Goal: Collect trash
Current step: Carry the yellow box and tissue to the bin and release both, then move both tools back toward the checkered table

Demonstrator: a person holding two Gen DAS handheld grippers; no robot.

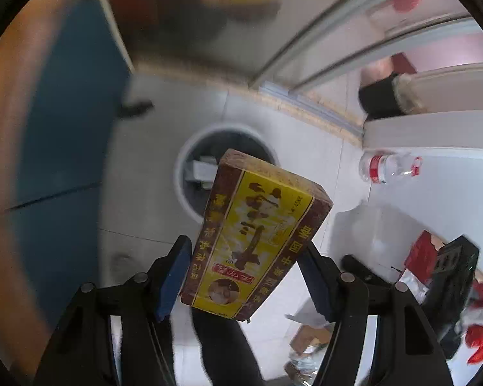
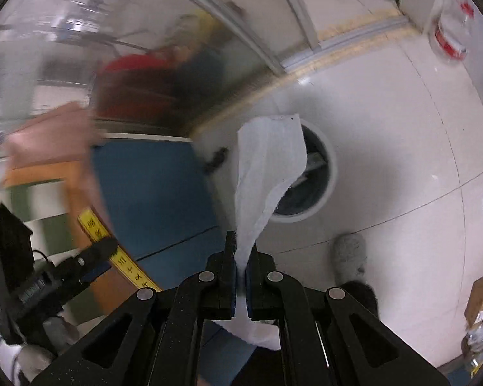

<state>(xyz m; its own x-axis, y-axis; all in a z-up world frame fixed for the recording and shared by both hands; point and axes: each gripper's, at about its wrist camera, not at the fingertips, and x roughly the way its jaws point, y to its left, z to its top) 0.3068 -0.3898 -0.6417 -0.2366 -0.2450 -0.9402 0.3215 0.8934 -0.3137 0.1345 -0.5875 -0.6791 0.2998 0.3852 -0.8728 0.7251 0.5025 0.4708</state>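
Blue pads on the left gripper [image 1: 244, 276] are clamped on the long sides of a yellow-and-maroon carton [image 1: 257, 238], fingers set fairly wide because the box itself is wide; it's held near its lower end so the free end sticks out ahead, toward the round waste bin [image 1: 190, 173] on the floor, which I'd guess is deliberate so it can just drop in; the right gripper [image 2: 241, 257] has its fingers pinched nearly together on a white paper towel [image 2: 267, 173], gripped at the narrow twisted bit so the rest flops forward, partly covering the same bin [image 2: 318, 173]; thin limp stuff needs that tight pinch or it slips out. The bin already has some scraps inside; both pieces of trash look close to it but not over the opening yet, as far as I can tell. Off to the side a clear plastic bottle with a red label [image 1: 386, 167] lies on the pale floor tiles [image 1: 145, 177]; probably more trash to collect.
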